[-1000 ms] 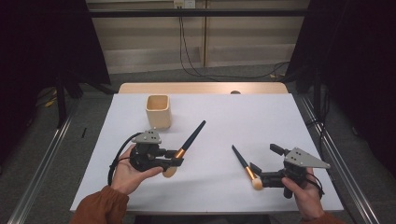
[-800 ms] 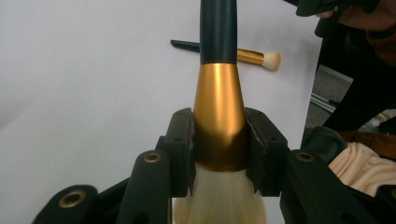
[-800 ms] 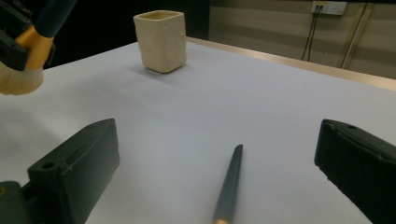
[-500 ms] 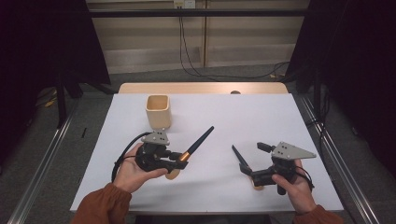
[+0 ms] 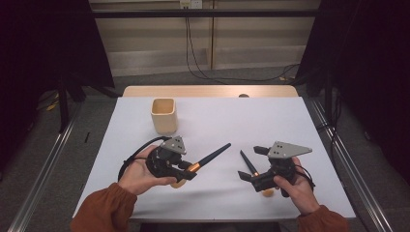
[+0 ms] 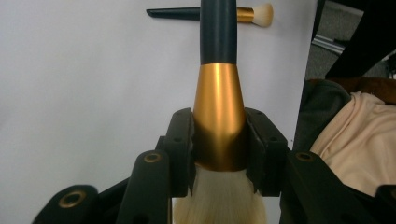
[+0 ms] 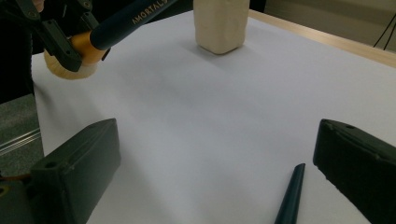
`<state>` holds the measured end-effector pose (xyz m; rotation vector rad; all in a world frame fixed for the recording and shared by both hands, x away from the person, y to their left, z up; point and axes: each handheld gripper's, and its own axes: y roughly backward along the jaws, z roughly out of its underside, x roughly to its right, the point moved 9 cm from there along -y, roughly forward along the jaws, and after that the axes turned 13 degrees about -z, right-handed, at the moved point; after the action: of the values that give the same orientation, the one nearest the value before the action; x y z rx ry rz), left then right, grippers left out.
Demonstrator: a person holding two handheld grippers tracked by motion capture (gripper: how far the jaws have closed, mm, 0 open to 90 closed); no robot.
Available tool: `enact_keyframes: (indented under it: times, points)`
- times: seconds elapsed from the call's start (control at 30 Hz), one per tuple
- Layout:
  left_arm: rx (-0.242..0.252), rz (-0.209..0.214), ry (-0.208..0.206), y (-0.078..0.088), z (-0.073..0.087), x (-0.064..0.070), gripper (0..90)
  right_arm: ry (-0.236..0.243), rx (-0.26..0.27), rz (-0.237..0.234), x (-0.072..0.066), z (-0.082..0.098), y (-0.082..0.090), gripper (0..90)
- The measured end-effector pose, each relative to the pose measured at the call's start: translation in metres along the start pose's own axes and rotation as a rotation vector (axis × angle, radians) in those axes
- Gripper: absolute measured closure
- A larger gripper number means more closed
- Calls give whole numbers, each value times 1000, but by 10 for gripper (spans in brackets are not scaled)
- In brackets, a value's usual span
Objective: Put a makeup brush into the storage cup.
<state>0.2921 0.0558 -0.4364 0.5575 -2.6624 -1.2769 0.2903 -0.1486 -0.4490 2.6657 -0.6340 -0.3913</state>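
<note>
My left gripper [image 5: 187, 170] is shut on the gold ferrule of a large dark-handled brush [image 5: 212, 154]. Its handle points right and away, and its pale bristles sit by my left hand. In the left gripper view both pads clamp the ferrule [image 6: 219, 116]. A smaller brush [image 5: 247, 163] lies on the white table, and my right gripper [image 5: 252, 163] stands open astride it, with its pale bristle end [image 5: 267, 193] under the hand. In the right gripper view the jaws stand wide apart and the small brush's handle tip [image 7: 290, 196] lies just inside the right jaw.
A beige square cup [image 5: 164, 116] stands upright at the back left of the white table [image 5: 290, 121], and it appears in the right gripper view as the cup [image 7: 219, 23]. The smaller brush [image 6: 210, 13] lies across the top of the left gripper view.
My right gripper has moved left and forward over the small brush, so its open jaws now straddle it. My left hand has drifted slightly right with the big brush.
</note>
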Motion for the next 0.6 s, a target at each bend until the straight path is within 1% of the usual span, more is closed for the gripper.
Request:
enact_keyframes:
  times: [0.07, 0.17, 0.2, 0.27, 0.33, 0.37, 0.43, 0.47, 0.6]
  points:
    - [-8, 0, -5, 1, -2, -1, 650, -3, -12, -12, -1, -1, -3, 5]
    - [-24, -2, -8, 2, -3, -2, 650, -11, -46, -35, -2, 0, -7, 6]
    - [-34, 0, -16, 2, -3, -2, 650, -15, -55, -44, -2, 0, -8, 8]
    - [-47, 2, -26, 3, -3, -1, 650, -10, -76, -47, -2, 1, -10, 8]
    - [-62, -4, -40, 2, -3, -1, 650, -9, -91, -58, -3, 1, -12, 9]
    - [-70, 3, -48, 2, -3, -1, 650, -5, -97, -60, -3, 1, -13, 10]
    - [-84, -1, -61, 2, -3, 0, 650, 3, -111, -66, -3, 0, -15, 10]
    - [-94, 6, -68, 2, -3, 1, 650, 9, -117, -67, -3, 0, -16, 11]
    - [-133, 9, -100, -1, -1, 3, 650, 22, -177, -104, -5, -1, -19, 13]
